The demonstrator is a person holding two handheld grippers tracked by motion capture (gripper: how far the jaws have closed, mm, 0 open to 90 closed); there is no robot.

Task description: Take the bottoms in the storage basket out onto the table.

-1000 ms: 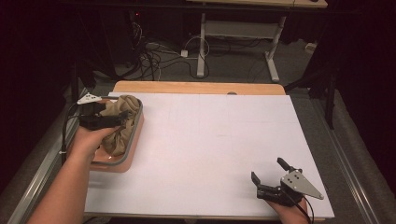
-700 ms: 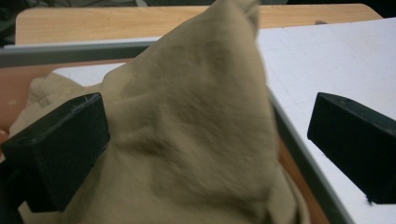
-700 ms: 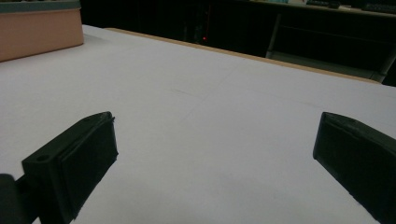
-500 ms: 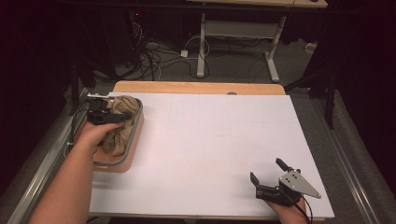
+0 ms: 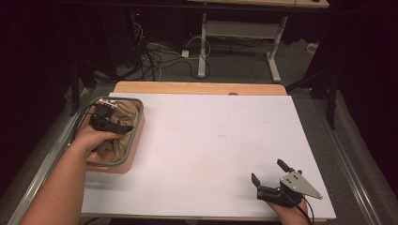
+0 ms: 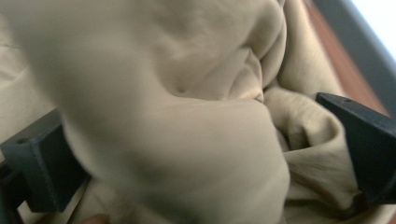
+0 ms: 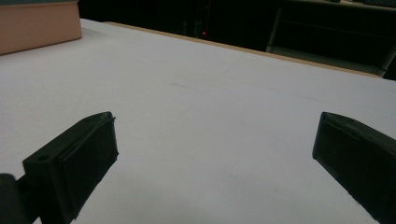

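Jaws of left gripper (image 6: 205,154) spread wide, one on each side of a bulging fold of tan cloth (image 6: 201,116), not yet closed on it; fabric pressed up between them and blurred close to the lens. Cloth bunched inside a shallow tray (image 5: 136,140) with grey rim and salmon-coloured outer wall, seen also in high view as a crumpled tan heap (image 5: 123,117). Left gripper (image 5: 123,127) laid low over that heap, held by left hand (image 5: 91,139), forearm entering from bottom left corner. Tray sitting at left edge of white-topped bench (image 5: 211,140), a strip of bare wood showing along far side.

Jaws of right gripper (image 5: 268,171) likewise parted, holding nothing, hovering just above bare white surface near front right corner, well apart from tray. Grey three-cornered plate on top of it, right hand (image 5: 291,213) barely visible at lower edge. From right gripper view (image 7: 210,163), flat white surface between both black jaws, salmon tray wall (image 7: 37,25) far off at upper left.
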